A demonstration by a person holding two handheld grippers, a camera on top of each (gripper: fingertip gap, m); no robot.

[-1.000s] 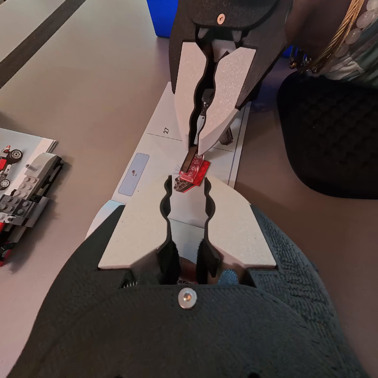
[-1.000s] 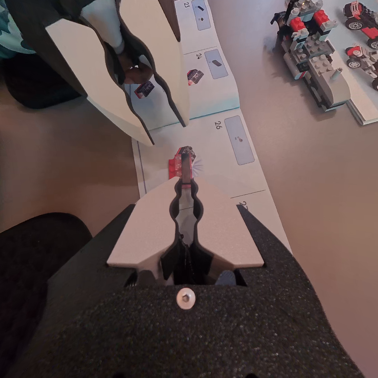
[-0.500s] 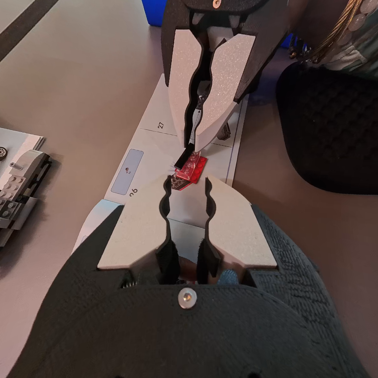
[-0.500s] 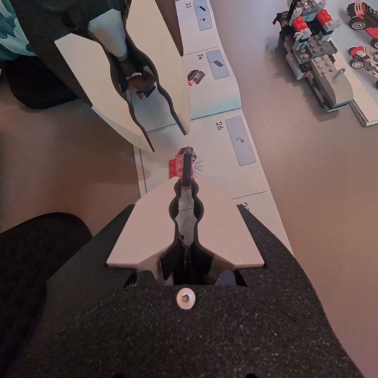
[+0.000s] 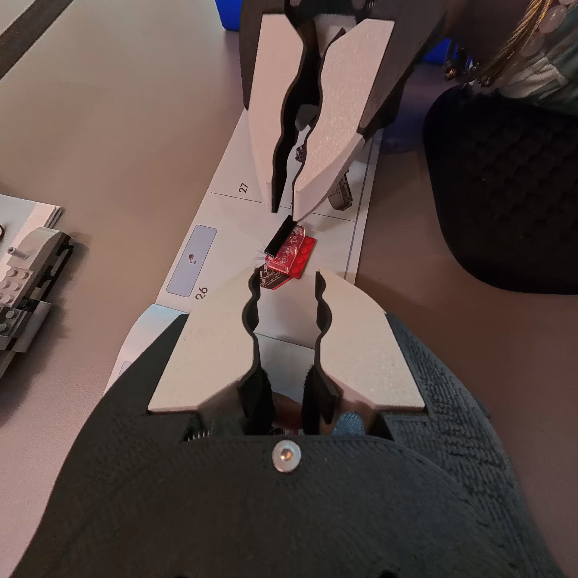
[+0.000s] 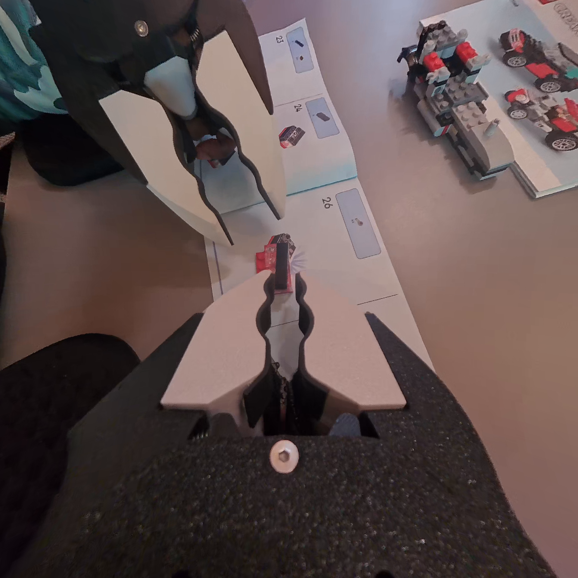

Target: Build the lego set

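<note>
A small red plate (image 5: pixel 305 252) with a clear brick (image 5: pixel 289 250) on it lies on the long instruction sheet (image 5: pixel 219 200). My right gripper (image 6: pixel 283 275) is shut on a thin black piece (image 6: pixel 281 266) and holds it tilted, its far end against the clear brick. In the left wrist view the right gripper (image 5: pixel 284 212) comes down from the top with the black piece (image 5: pixel 280 239). My left gripper (image 5: pixel 287 273) is open and empty, its tips just short of the red plate. In the right wrist view it (image 6: pixel 255 231) hangs just behind the red plate (image 6: pixel 262 259).
A partly built grey, black and red car model (image 6: pixel 459 115) stands on the table beside a booklet (image 6: pixel 531 175); it also shows in the left wrist view (image 5: pixel 22 281). A black padded object (image 5: pixel 506 194) lies right of the sheet. A blue bin (image 5: pixel 228 12) is at the back. Both grippers' tips are close together, under 4 cm apart.
My left gripper has edged closer to the red plate. My right gripper has kept its hold and laid the black piece flatter over the clear brick.
</note>
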